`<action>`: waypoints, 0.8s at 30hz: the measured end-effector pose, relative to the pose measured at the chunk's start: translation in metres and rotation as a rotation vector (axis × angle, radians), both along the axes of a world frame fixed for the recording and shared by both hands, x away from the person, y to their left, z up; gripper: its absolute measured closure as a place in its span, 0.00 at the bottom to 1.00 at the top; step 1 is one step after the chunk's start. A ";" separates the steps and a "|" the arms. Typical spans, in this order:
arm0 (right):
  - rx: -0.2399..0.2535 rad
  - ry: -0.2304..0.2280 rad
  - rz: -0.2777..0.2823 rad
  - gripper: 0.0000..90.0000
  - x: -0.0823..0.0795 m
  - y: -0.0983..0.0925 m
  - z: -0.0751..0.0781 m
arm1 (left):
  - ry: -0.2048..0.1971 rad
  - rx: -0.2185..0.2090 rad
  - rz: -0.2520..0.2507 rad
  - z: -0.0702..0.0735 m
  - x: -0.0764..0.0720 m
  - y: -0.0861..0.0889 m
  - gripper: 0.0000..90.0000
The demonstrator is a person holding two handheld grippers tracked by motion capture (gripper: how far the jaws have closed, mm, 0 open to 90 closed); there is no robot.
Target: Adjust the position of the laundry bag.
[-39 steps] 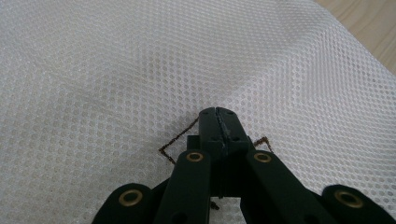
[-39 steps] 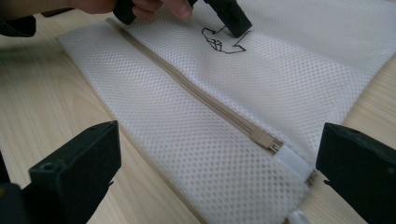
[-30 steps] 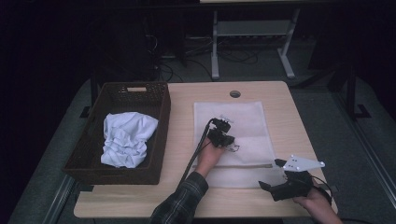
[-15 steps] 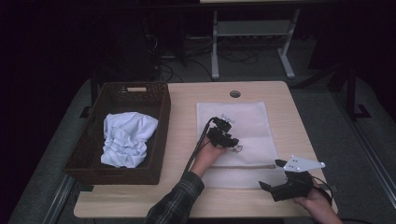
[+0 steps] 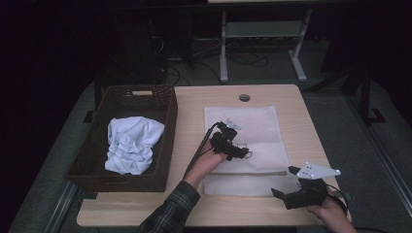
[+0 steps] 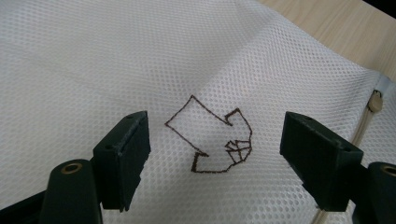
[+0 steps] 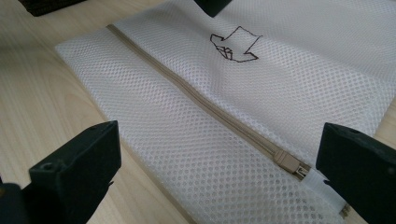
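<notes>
A white mesh laundry bag [image 5: 245,145] is lying flat on the light wooden bench [image 5: 189,121], its beige zipper [image 7: 205,105] running across the end nearest the person. The left hand-held gripper [image 5: 232,145] is hovering over the middle of the bag, its jaws having just been opening; in the left gripper view they are standing well apart above the mesh, with nothing pressed between the pads. Directly below them, a brown stitched arrow mark [image 6: 212,140] is showing on the fabric, with a soft crease running through the mesh above it.

The right hand-held gripper [image 5: 286,187] is resting at the near right corner of the bag, held in a hand [image 5: 330,211] at the bench's front edge, with a pale three-cornered plate riding on top. Its jaws are also gaping wide in the right gripper view, framing the zipper's closed length and the slider [image 7: 292,163] near the bag's corner, gripping nothing.

To the left of the bag, a dark woven basket [image 5: 160,145] is sitting on the bench, holding a crumpled white cloth [image 5: 130,144]. The person's left forearm, in a plaid sleeve [image 5: 170,213], is reaching in from the near edge. A round cable hole [image 5: 244,97] is showing in the bench just beyond the bag's far edge.
</notes>
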State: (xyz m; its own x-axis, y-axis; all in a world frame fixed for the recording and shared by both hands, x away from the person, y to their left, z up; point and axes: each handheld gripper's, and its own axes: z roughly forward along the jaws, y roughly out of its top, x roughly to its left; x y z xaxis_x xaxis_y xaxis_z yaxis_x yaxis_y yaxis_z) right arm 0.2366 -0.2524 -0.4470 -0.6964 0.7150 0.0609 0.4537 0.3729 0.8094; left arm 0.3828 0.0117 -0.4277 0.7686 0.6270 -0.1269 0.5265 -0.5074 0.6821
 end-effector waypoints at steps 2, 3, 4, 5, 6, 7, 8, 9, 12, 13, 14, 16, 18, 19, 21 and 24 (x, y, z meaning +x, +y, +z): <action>0.000 0.000 -0.002 0.00 0.000 0.000 0.000 | -0.005 -0.008 -0.007 0.002 -0.004 0.004 0.27; 0.000 0.000 -0.002 0.00 0.000 0.000 0.000 | -0.021 -0.003 -0.016 0.005 -0.008 0.008 0.27; -0.001 0.000 -0.001 0.00 0.000 0.000 0.000 | -0.021 -0.003 -0.016 0.005 -0.008 0.008 0.27; -0.001 0.000 -0.001 0.00 0.000 0.000 0.000 | -0.025 0.002 -0.017 0.005 -0.010 0.010 0.27; -0.002 0.001 0.000 0.00 0.001 0.000 -0.001 | -0.035 0.010 -0.014 0.007 -0.014 0.015 0.26; -0.002 0.001 0.000 0.00 0.001 0.000 -0.001 | -0.035 0.010 -0.014 0.007 -0.014 0.015 0.26; -0.001 0.001 -0.001 0.00 0.001 0.000 -0.001 | -0.038 0.008 -0.013 0.008 -0.016 0.018 0.26; -0.001 0.002 -0.001 0.00 0.001 0.000 -0.001 | -0.046 0.000 -0.012 0.010 -0.018 0.022 0.26; -0.001 0.003 -0.004 0.00 0.001 0.000 -0.001 | -0.066 -0.012 -0.005 0.012 -0.026 0.030 0.26; -0.001 0.005 -0.006 0.00 0.001 0.000 -0.001 | -0.073 -0.013 -0.008 0.013 -0.028 0.032 0.26; -0.001 0.006 -0.008 0.00 0.001 0.000 -0.001 | -0.076 -0.010 -0.006 0.014 -0.031 0.034 0.26; 0.000 0.006 -0.007 0.00 0.001 -0.001 -0.001 | -0.086 -0.013 -0.010 0.015 -0.035 0.040 0.26; 0.000 0.007 -0.007 0.00 0.002 -0.001 -0.002 | -0.091 -0.022 -0.006 0.015 -0.040 0.045 0.25; 0.000 0.008 -0.008 0.00 0.002 -0.001 -0.002 | -0.092 -0.025 -0.005 0.015 -0.042 0.047 0.25; -0.001 0.012 -0.011 0.00 0.002 -0.001 -0.002 | -0.099 -0.028 0.001 0.014 -0.046 0.052 0.25; -0.002 0.013 -0.013 0.00 0.003 -0.002 -0.002 | -0.101 -0.034 0.005 0.012 -0.052 0.059 0.25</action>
